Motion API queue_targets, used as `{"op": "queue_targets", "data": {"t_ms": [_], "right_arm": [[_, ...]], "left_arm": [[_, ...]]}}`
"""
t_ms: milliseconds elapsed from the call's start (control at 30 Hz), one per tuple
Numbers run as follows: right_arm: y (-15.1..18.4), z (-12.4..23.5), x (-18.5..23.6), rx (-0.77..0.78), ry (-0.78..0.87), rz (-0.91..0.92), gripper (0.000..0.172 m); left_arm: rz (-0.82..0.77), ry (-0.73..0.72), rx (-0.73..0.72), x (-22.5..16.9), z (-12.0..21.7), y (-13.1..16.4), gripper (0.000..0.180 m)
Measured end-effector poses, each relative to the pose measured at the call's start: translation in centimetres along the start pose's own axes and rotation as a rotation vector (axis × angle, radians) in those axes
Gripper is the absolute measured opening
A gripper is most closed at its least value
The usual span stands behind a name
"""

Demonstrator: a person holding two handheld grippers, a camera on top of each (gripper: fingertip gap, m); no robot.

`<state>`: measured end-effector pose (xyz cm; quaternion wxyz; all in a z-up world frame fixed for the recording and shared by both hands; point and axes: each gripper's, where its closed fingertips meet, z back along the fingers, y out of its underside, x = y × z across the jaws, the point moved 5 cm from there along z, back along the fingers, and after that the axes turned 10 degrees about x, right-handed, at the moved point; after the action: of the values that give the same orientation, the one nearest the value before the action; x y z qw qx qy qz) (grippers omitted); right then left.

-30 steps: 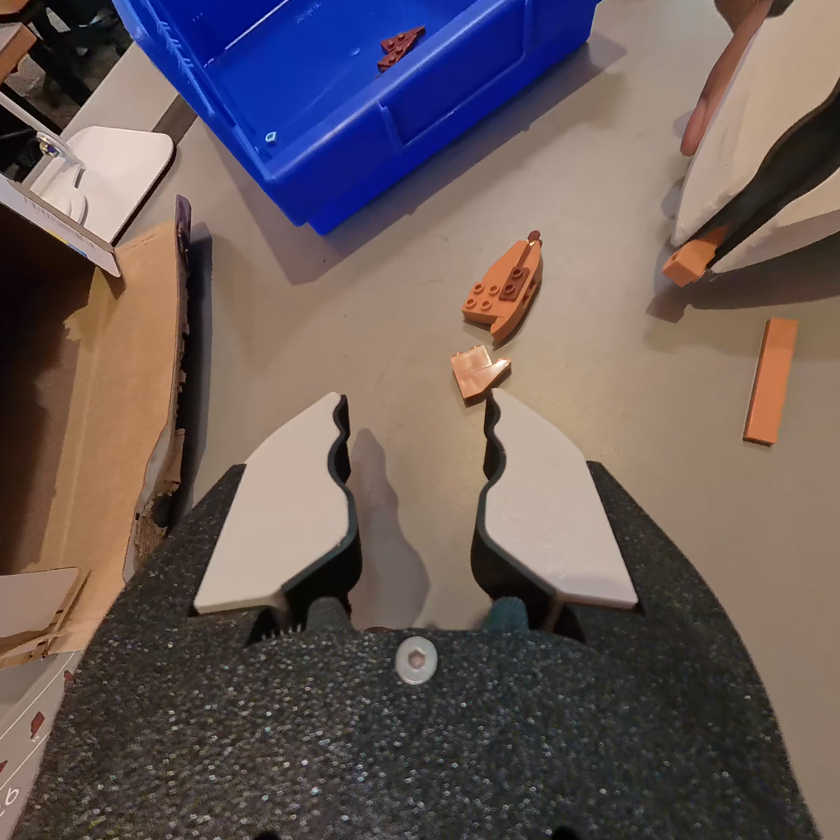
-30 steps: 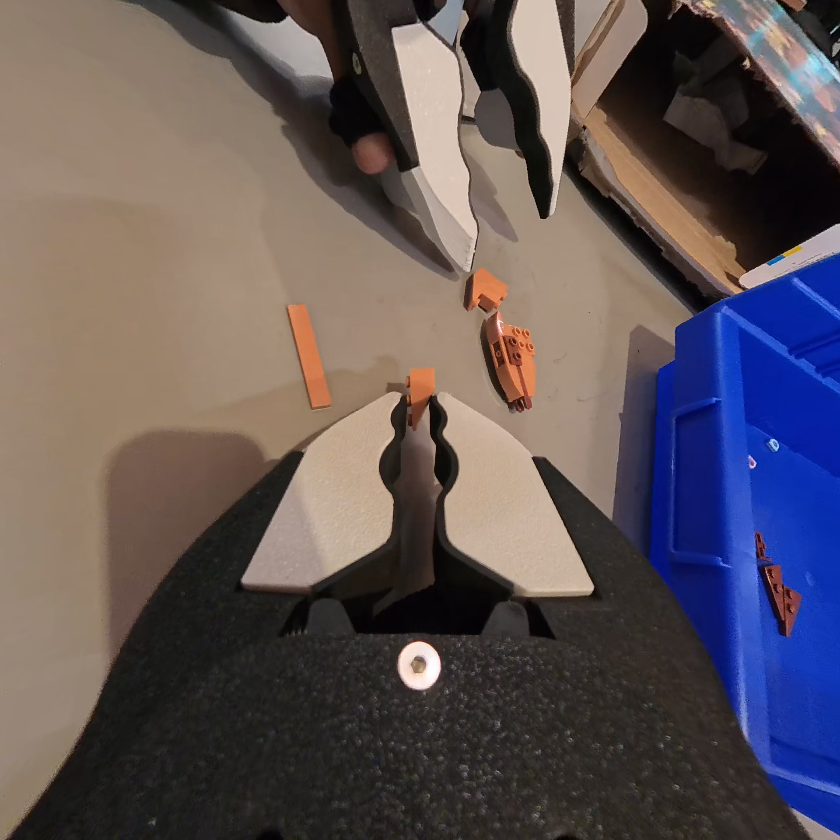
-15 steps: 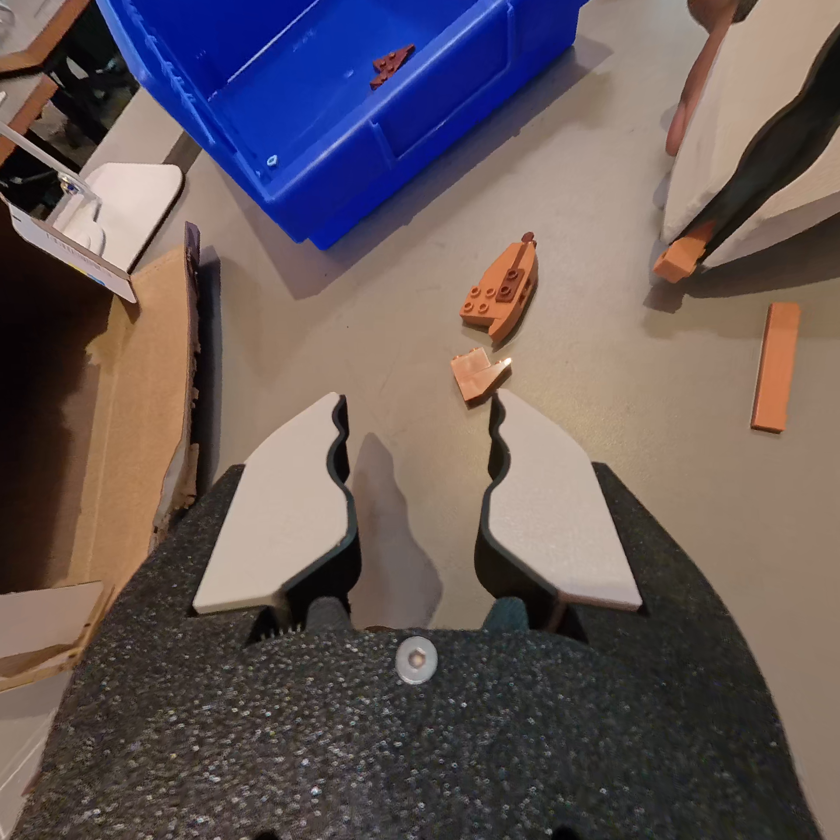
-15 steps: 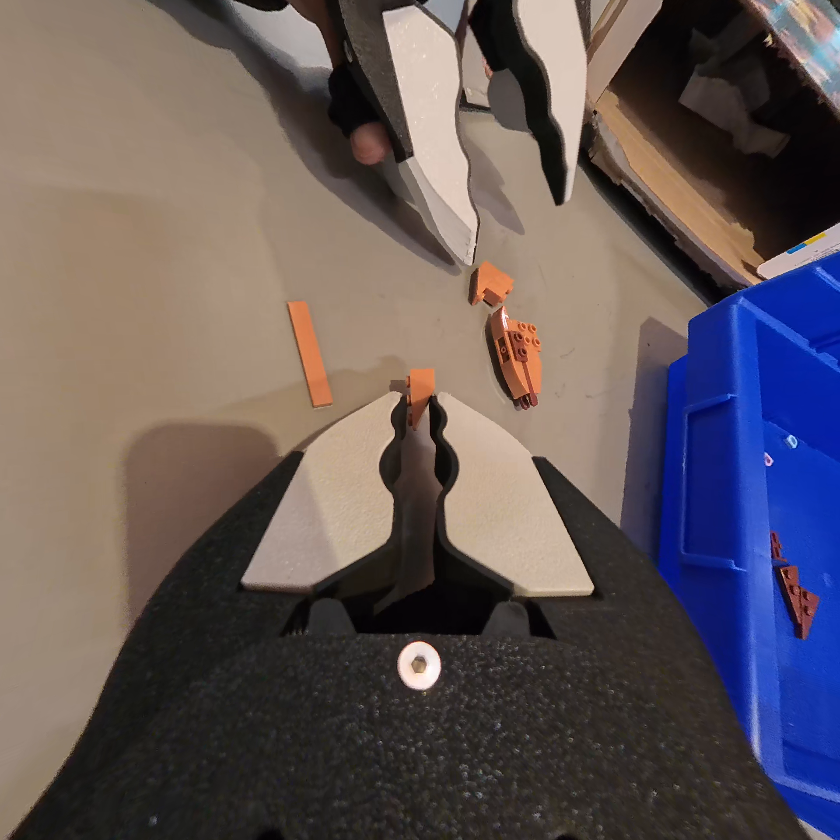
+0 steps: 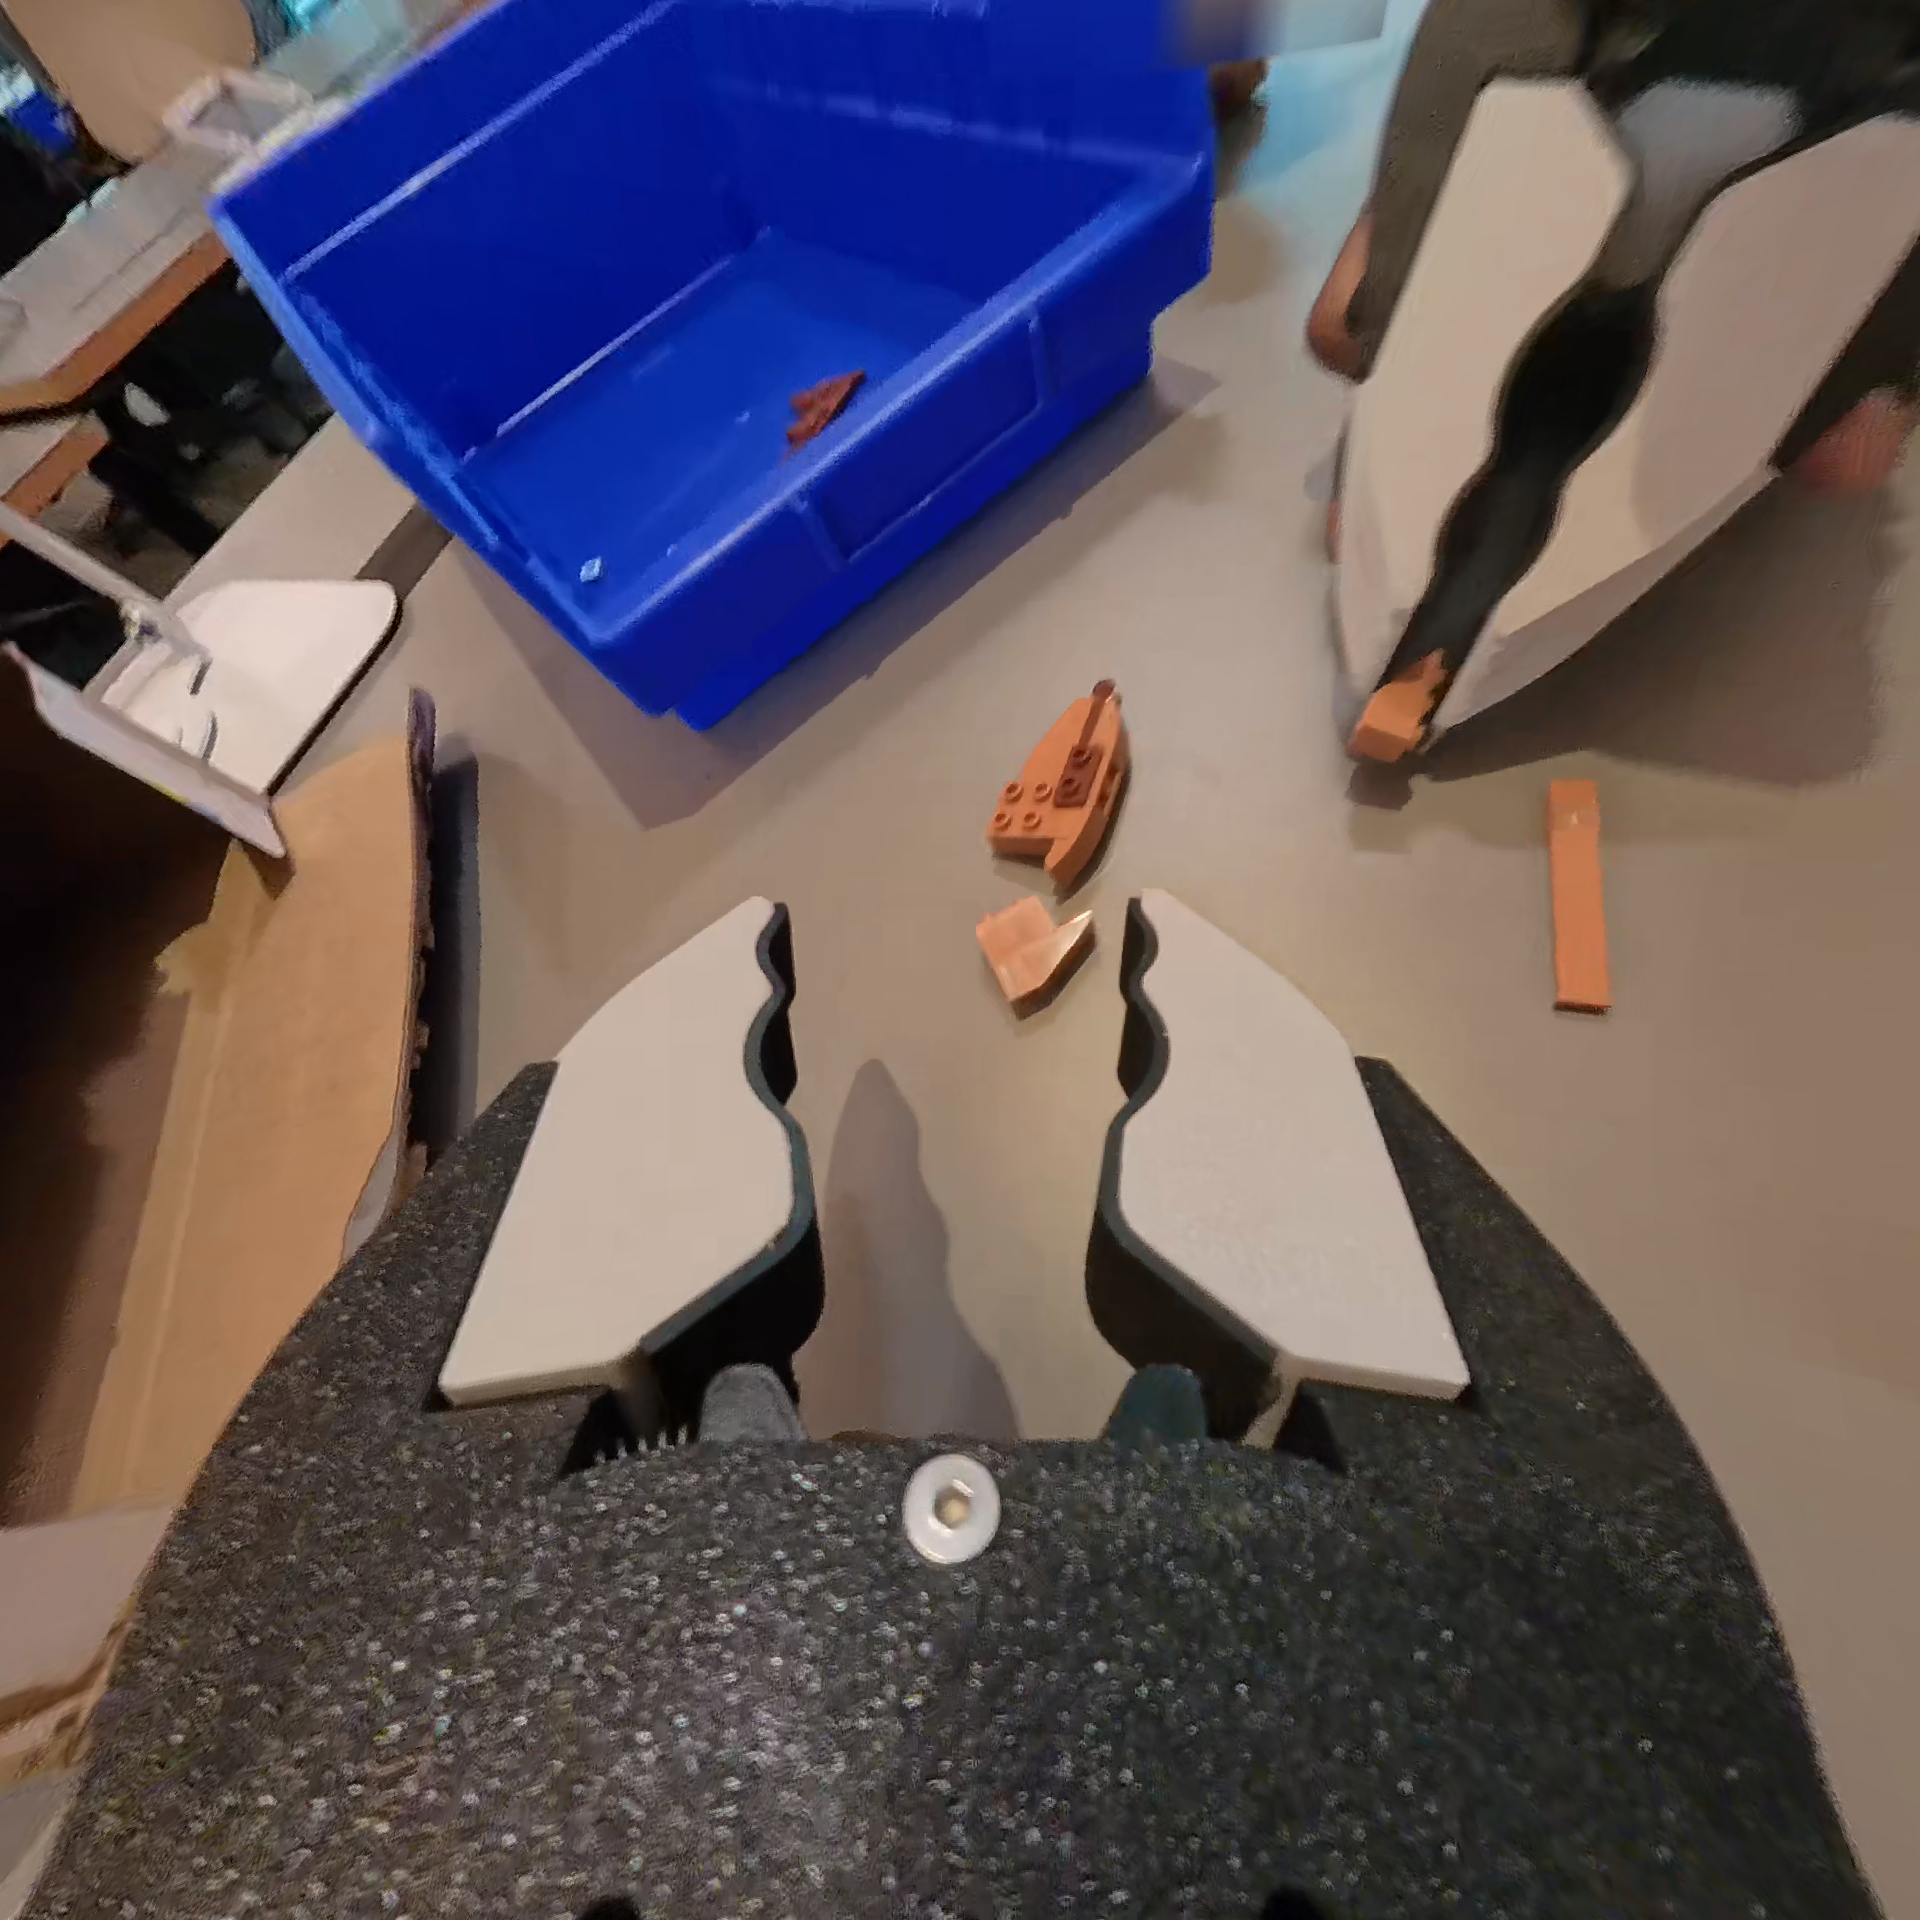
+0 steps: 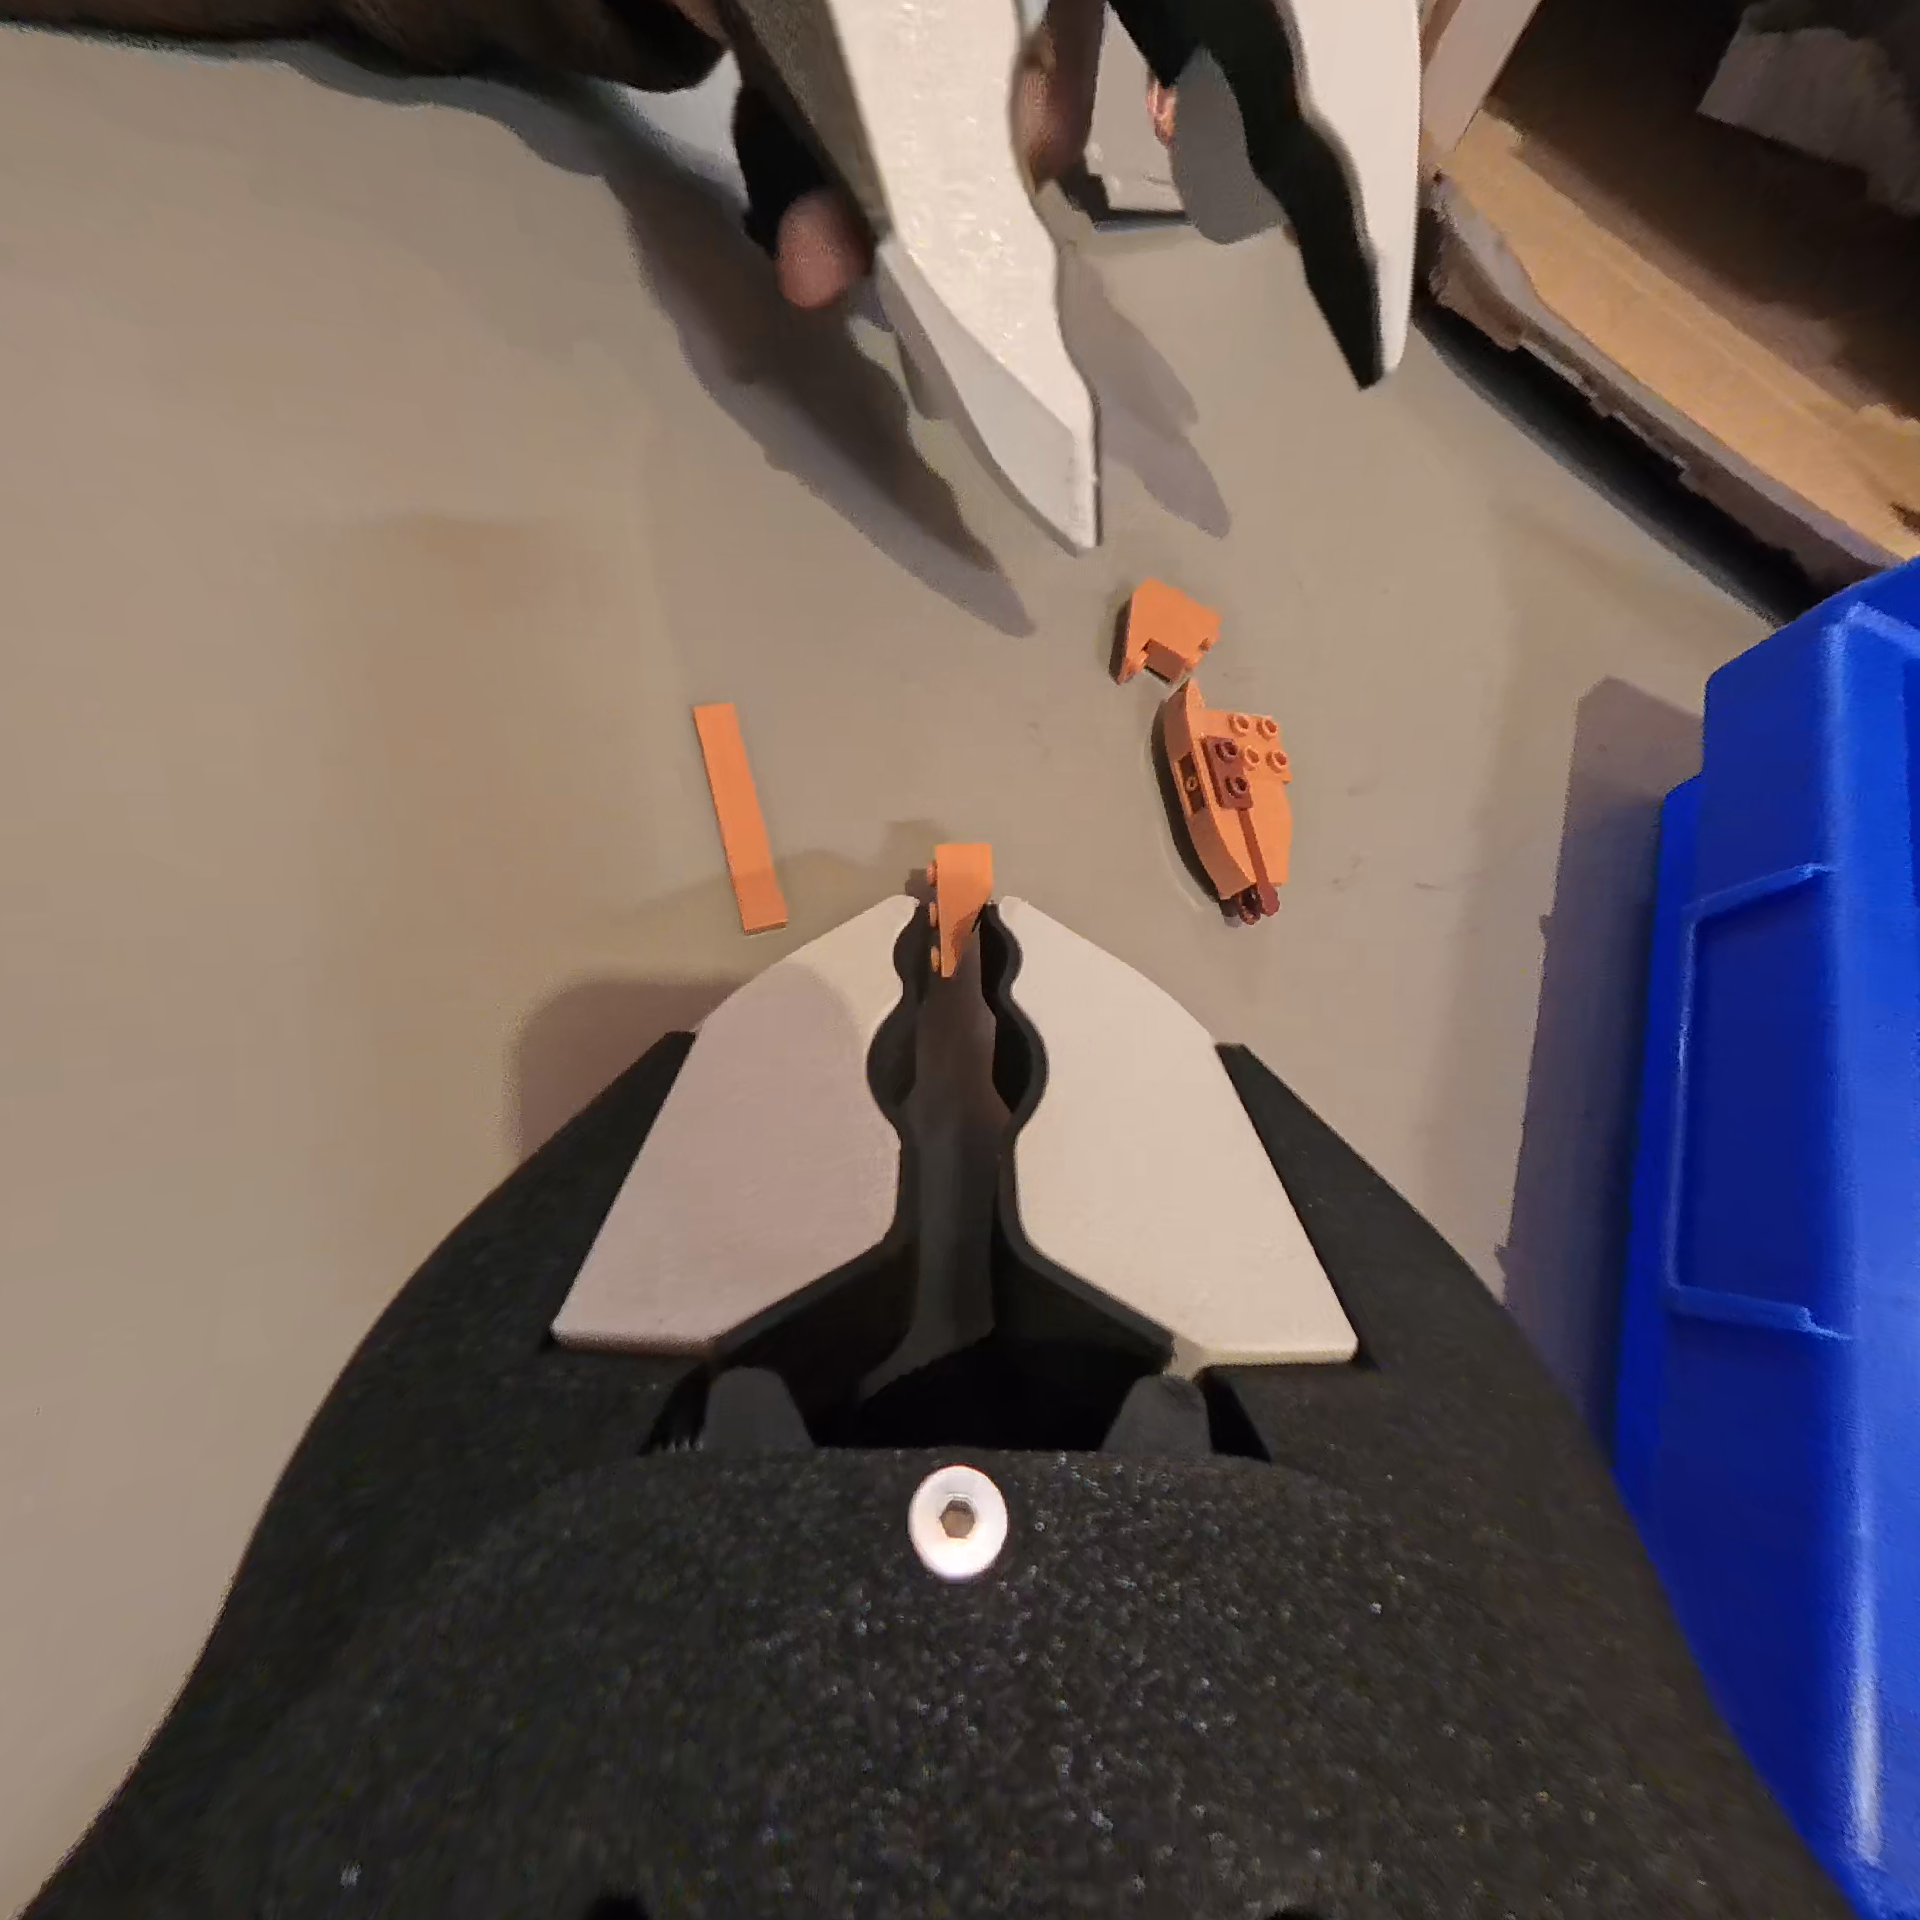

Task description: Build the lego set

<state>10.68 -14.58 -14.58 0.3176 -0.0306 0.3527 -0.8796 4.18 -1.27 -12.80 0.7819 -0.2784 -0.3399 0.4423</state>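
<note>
The blue bin (image 5: 665, 343) stands in the upper middle of the left wrist view, on the grey table (image 5: 1351, 1039). Inside it, on the floor near the far right, you see a few small dark red wedge pieces (image 5: 824, 403) lying together, and a tiny pale bit (image 5: 590, 568) by the near wall. In the right wrist view only one side wall of the bin shows, at the right edge, and its inside is cut off. At the left edge of the left view there is an open cardboard box (image 5: 260, 987); its inside is dark, and you cannot tell what is in it.

Your left gripper (image 5: 956, 920) is wide open and holds nothing. A small orange angled brick (image 5: 1034, 956) lies on the table just beside its right fingertip, not touching the pads. Just beyond it lies a small orange boat-shaped build (image 5: 1065, 790) with a dark red plate and a thin dark red bar on top.

Your right gripper (image 6: 958, 914) is almost closed on a small orange wedge brick (image 6: 961, 894), and both pads press on it. The brick stands on edge and sticks out past the fingertips. In the left view this brick is blurred and half hidden between the fingers, in the upper right. A flat orange strip (image 6: 740, 816) lies on the table near this gripper, at its left in the right view.

Parts of your hands behind both grippers are blurred and cut off by the frame edges.
</note>
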Motion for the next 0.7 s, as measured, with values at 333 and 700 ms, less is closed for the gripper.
{"op": "queue_targets", "data": {"t_ms": [333,700], "right_arm": [[0.0,-0.4,-1.7,0.016,-0.106,-0.208,0.009],[-6.7,0.8,-4.1,-0.097,-0.394,-0.403,0.008]], "left_arm": [[-0.085,0.145,-0.126,-2.4,0.2,-1.0,0.06],[-0.173,0.104,-0.284,-2.4,1.9,-2.0,0.058]]}}
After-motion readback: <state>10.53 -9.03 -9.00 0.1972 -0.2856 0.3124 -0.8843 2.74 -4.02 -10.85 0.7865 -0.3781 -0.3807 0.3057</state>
